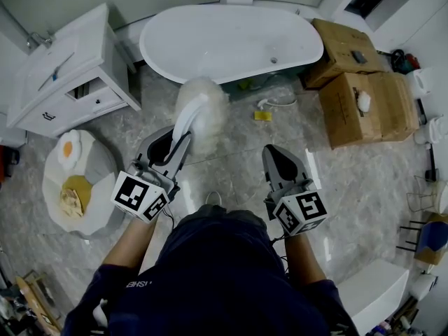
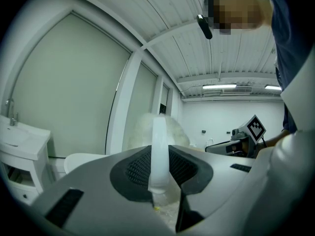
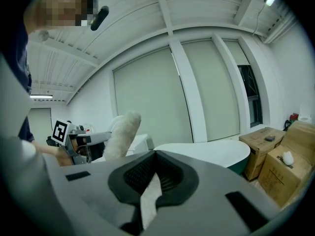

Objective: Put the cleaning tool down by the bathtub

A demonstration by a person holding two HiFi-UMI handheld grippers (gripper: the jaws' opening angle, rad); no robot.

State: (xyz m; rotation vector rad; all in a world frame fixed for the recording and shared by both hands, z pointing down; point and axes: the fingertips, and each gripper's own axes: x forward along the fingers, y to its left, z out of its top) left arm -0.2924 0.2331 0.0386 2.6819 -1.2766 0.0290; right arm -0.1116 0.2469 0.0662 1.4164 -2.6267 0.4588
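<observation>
- the cleaning tool is a fluffy white duster [image 1: 204,110] on a curved white plastic handle [image 2: 159,151]. it is in the air over the marbled floor [image 1: 231,152], with its head toward the white bathtub [image 1: 224,44] but short of it.
- the left gripper [image 1: 178,140] is clamped on that handle. in the left gripper view the ribbed pads press it from both sides, low on the stem, and the fluffy head rises just beyond the jaws.
- the right gripper [image 3: 155,154] is closed on nothing, pads together. it hangs beside the left one, apart from the duster.
- handling, as a judgement: the duster looks very light, with a soft head that squashes and springs back, so nothing here seems fragile.
- the handle looks stiff but smooth and glossy, so it may twist or slide in the pads if tipped. the present grip on the bare stem looks like the right place; the fluff would give no firm purchase.
- to set it down, the bare floor along the tub's near side looks open, left of the cardboard boxes [image 1: 364,103]. laying it flat should stop it from rolling or toppling.
</observation>
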